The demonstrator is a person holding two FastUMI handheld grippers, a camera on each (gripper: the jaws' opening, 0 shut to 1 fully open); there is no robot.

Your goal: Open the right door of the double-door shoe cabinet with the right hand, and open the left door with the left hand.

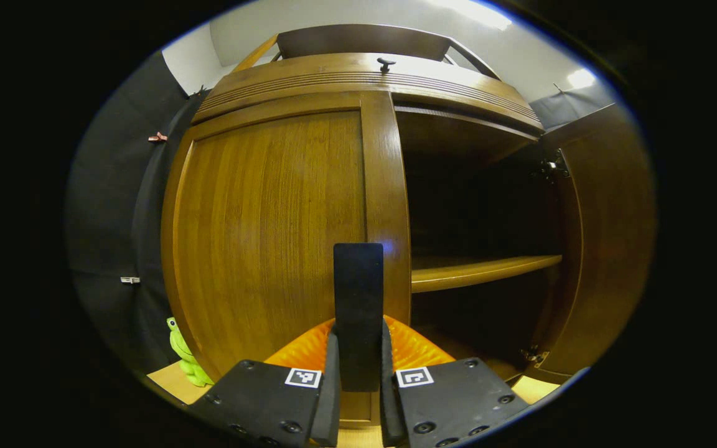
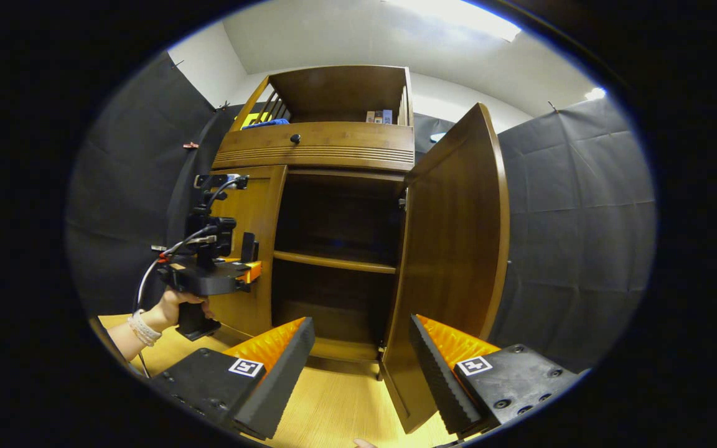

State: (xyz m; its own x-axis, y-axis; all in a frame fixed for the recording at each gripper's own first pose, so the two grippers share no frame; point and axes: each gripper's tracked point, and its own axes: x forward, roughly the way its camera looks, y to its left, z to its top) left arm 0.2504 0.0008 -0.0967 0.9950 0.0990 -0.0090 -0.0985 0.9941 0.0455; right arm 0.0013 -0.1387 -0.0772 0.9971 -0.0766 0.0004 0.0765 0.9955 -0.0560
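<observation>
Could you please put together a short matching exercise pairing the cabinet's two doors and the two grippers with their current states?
Column 1:
1. right door
2. left door
3. left gripper
4. right gripper

Column 2:
A. fingers spread apart, holding nothing
B. swung wide open
C. fingers closed on the dark handle
D. closed against the cabinet

Pairs: 1-B, 2-D, 3-C, 4-A
</observation>
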